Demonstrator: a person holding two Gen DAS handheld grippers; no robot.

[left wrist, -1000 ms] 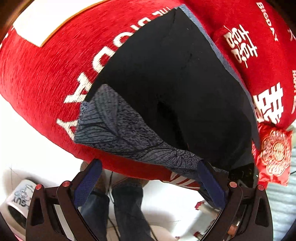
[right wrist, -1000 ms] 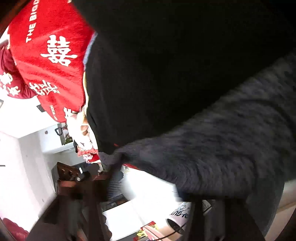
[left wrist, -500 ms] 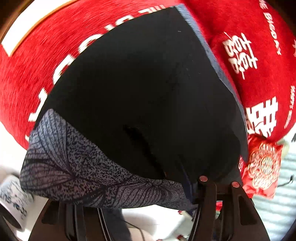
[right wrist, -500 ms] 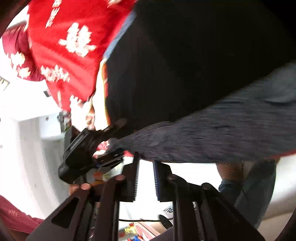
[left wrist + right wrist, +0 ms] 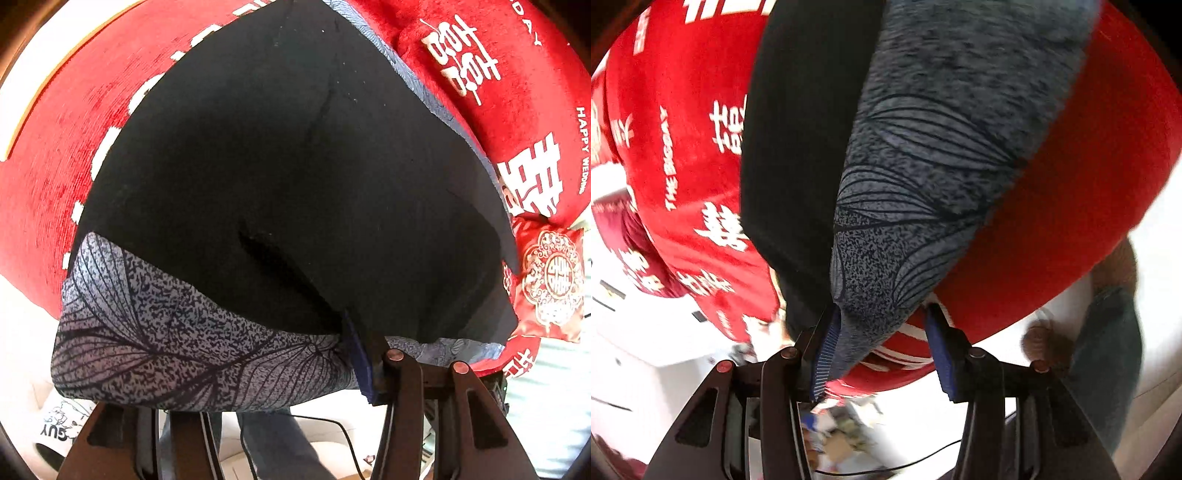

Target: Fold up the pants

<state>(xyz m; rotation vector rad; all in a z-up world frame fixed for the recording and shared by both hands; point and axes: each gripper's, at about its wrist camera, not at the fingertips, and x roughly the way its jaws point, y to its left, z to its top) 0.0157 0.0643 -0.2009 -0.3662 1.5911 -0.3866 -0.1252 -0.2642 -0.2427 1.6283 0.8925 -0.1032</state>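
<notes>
Red cover (image 5: 55, 192) under black pants (image 5: 277, 166); left gripper (image 5: 258, 373) clamps patterned hem; right gripper (image 5: 882, 350) just opening, hem loose between

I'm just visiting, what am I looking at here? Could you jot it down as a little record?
Garment: black pants with a grey leaf-patterned band
Surface: red blanket with white lettering
Left gripper: has just been closing on the band; one finger hidden under cloth, grip uncertain
Right gripper: has just been opening; band's corner between the jaws, against one pad
Also seen: person's jeans, red cushion
</notes>
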